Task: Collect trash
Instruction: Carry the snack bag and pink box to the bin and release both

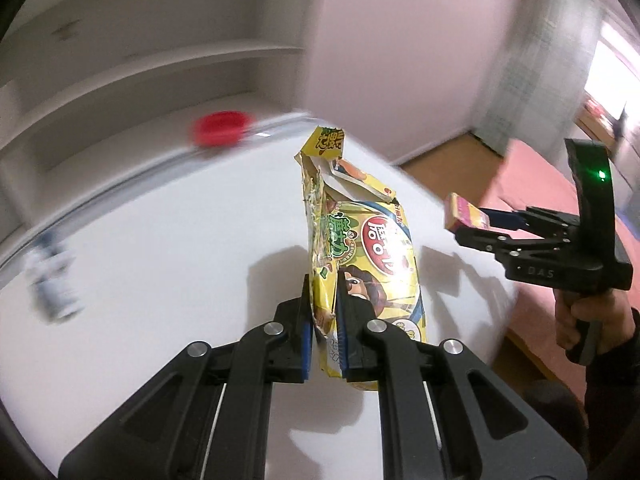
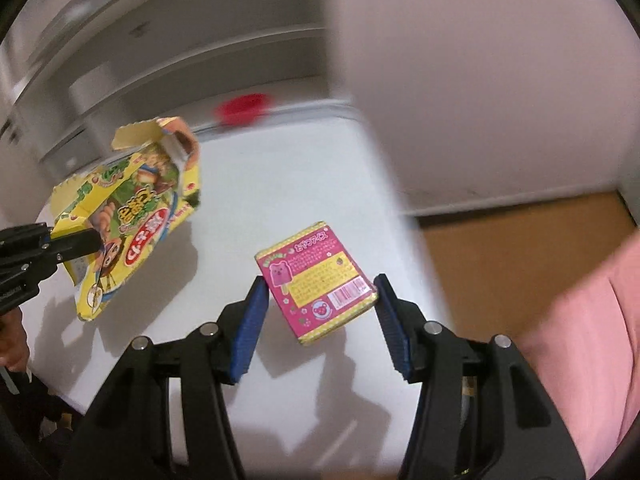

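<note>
Left gripper (image 1: 324,320) clamps torn yellow box (image 1: 360,248).

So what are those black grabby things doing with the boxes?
A person is collecting trash with two black tongs. The left tongs are shut on a torn yellow cardboard snack box, lifted above the white table. The right tongs hold a small pink and yellow box up beside it.
</note>
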### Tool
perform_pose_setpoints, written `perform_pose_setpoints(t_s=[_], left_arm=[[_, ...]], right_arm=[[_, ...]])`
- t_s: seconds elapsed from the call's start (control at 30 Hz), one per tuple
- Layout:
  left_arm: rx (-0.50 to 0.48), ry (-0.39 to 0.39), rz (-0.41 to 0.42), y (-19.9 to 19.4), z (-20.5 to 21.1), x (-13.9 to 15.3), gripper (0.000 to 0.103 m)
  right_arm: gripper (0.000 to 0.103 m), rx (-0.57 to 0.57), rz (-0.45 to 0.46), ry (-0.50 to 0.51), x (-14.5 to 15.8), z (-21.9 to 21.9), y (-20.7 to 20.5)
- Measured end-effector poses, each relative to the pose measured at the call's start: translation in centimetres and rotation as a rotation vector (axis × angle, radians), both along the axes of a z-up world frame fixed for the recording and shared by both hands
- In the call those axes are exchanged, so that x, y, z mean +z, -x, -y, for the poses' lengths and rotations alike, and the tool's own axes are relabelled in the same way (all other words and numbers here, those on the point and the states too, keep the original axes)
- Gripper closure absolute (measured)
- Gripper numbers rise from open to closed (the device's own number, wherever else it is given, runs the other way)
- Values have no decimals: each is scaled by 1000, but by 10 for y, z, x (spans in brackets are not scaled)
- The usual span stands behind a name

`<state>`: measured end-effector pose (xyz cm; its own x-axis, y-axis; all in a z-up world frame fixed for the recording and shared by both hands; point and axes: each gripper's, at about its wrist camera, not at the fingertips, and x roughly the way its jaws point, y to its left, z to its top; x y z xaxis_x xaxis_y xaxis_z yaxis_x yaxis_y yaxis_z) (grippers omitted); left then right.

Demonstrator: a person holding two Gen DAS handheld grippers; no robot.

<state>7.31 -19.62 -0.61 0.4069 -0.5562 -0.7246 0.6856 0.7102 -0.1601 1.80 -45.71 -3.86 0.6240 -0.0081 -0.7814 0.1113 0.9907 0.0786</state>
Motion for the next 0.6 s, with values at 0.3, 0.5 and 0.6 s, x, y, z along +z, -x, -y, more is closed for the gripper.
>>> perform_pose_setpoints(t_s=[0.3,0.5,0.6], left_arm=[[-339,-14,-3,87,157,-16,94],[-520,-51,-47,142,243,-48,94],[-565,-107,-83,154,281,-77,94]], right_arm=[[50,-419,-1,-45,-23,138,158],[50,-589,-53,-82,-61,188,229],[50,-637,-100,-121,-93,203,252]])
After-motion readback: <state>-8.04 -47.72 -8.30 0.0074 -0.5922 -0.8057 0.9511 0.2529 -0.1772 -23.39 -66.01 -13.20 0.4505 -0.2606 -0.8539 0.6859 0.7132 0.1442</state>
